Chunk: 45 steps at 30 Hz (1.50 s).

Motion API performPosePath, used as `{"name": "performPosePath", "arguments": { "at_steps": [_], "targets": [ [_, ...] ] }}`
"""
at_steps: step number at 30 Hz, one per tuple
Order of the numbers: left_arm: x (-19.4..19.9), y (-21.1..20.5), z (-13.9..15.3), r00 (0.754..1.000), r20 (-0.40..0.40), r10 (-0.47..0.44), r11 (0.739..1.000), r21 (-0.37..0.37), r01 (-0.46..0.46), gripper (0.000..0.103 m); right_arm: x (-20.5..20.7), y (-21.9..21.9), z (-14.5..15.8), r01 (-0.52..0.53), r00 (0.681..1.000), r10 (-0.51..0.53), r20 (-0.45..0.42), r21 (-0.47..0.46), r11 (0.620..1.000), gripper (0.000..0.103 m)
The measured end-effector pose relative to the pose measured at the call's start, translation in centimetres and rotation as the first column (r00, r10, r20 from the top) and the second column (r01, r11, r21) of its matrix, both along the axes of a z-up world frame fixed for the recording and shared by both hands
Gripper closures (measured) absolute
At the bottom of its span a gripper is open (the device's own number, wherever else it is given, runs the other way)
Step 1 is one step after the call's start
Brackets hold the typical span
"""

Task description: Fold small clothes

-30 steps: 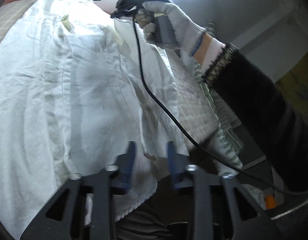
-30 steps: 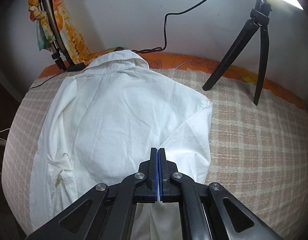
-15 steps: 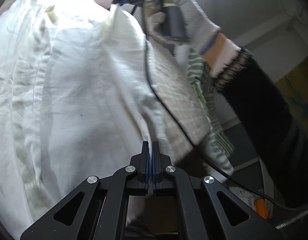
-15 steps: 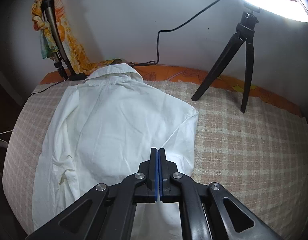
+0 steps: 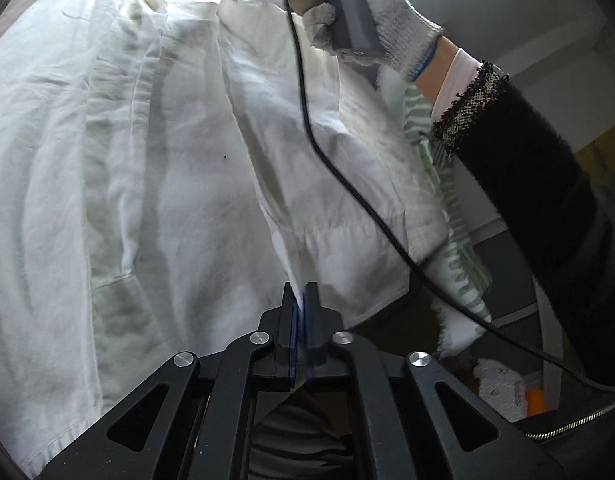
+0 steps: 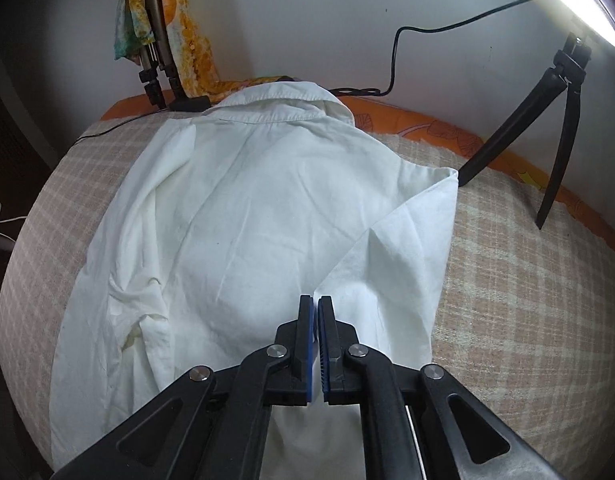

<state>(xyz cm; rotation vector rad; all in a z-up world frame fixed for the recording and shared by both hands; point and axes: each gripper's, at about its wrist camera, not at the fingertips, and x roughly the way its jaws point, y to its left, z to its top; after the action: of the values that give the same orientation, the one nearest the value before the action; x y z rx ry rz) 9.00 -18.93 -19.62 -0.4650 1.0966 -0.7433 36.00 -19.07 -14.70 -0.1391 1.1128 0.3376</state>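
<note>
Shirt (image 6: 243,216) lies collar-away across frame centre. Left gripper (image 5: 303,300) pinches its hem at lower centre; right gripper (image 6: 317,312), jaws opening, has fabric between them. Carry both pinched edges across evenly, keeping the fold taut.

Items in view, by count:

- Shirt (image 6: 247,216): one, white, with one collar (image 6: 283,100).
- Grippers: two. The left gripper (image 5: 302,300) had two fingers; the right gripper (image 6: 316,312) had two fingers.
- Gloved hand (image 5: 371,12): one, with one dark sleeve (image 5: 539,200).
- Tripod (image 6: 547,120): one, with two legs showing.
- Stand (image 6: 155,40): one, at the wall, draped with one patterned cloth (image 6: 187,32).
- Cables: one black cable (image 6: 395,52) along the wall, and one more (image 5: 347,184) running from the right gripper across the left wrist view.
- Checked cover (image 6: 527,300): one.
- Striped green cloth (image 5: 447,216): one.
</note>
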Motion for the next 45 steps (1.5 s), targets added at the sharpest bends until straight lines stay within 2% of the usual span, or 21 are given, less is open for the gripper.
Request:
{"name": "performPosePath", "arguments": {
  "at_steps": [1,6,9,15,18,21,26,29,30,32,34,36,38,40,42,45],
  "targets": [
    [0.0,0.1,0.4,1.000,0.004,-0.002,1.000,0.002,0.002,0.094,-0.2,-0.7,0.4,0.008,1.000,-0.008,0.002,0.033,0.999,0.087],
    [0.1,0.8,0.5,1.000,0.013,-0.003,1.000,-0.017,0.004,0.092,-4.2,-6.1,4.0,0.066,0.996,-0.075,0.057,0.146,0.987,0.072],
    [0.3,1.8,0.2,1.000,-0.007,0.013,0.999,-0.046,-0.013,0.092,-8.9,-9.9,4.7,0.092,0.994,-0.103,0.037,0.229,0.969,0.072],
    [0.5,2.4,0.7,1.000,0.003,0.009,0.999,-0.046,-0.009,0.091,-18.7,-15.2,3.8,0.132,0.990,-0.141,0.015,0.261,0.956,0.069],
    [0.7,2.2,0.9,1.000,0.020,0.009,0.999,-0.041,-0.008,0.091,-22.7,-16.2,3.5,0.129,0.990,-0.140,0.027,0.260,0.957,0.069],
    [0.8,2.2,0.7,1.000,0.017,0.017,0.997,-0.076,-0.016,0.090,-26.1,-16.5,2.6,0.116,0.993,-0.121,-0.007,0.323,0.939,0.068],
    [0.8,2.0,0.4,1.000,0.022,0.009,0.995,-0.097,-0.007,0.091,-30.7,-14.3,0.5,0.036,0.997,-0.007,-0.072,0.419,0.907,0.060],
    [0.8,1.7,0.1,1.000,0.024,0.007,0.995,-0.098,-0.005,0.094,-31.8,-12.9,-1.2,0.028,0.992,0.029,-0.126,0.428,0.904,0.058],
    [0.8,1.7,-0.1,1.000,0.021,0.009,0.995,-0.099,-0.007,0.094,-31.9,-12.6,-1.7,0.033,0.990,0.026,-0.137,0.408,0.912,0.059],
    [0.8,1.7,-0.1,1.000,0.022,0.021,0.994,-0.104,-0.018,0.095,-31.7,-12.1,-3.0,0.060,0.984,0.009,-0.180,0.378,0.924,0.066],
    [0.6,1.7,0.3,0.999,0.030,0.022,0.994,-0.109,-0.018,0.096,-31.4,-12.0,-3.8,0.094,0.971,0.012,-0.239,0.430,0.898,0.090],
    [0.3,1.7,1.2,0.998,0.055,0.022,0.993,-0.116,-0.016,0.096,-31.5,-12.1,-3.5,0.110,0.966,0.029,-0.258,0.507,0.855,0.097],
    [-0.1,2.0,2.4,0.997,0.076,0.029,0.991,-0.134,-0.019,0.096,-31.7,-12.4,-2.3,0.098,0.970,0.057,-0.237,0.594,0.799,0.099],
    [-0.4,2.2,3.1,0.995,0.091,0.038,0.989,-0.148,-0.024,0.096,-31.9,-12.8,-1.2,0.090,0.972,0.086,-0.219,0.685,0.722,0.099],
    [-0.6,2.2,3.5,0.994,0.102,0.037,0.988,-0.152,-0.021,0.096,-32.1,-13.1,-0.8,0.095,0.973,0.083,-0.213,0.705,0.703,0.099],
    [-0.8,1.6,3.1,0.994,0.105,0.025,0.992,-0.124,-0.011,0.096,-32.4,-13.9,-1.8,0.137,0.968,0.051,-0.245,0.688,0.713,0.099]
  ]
}}
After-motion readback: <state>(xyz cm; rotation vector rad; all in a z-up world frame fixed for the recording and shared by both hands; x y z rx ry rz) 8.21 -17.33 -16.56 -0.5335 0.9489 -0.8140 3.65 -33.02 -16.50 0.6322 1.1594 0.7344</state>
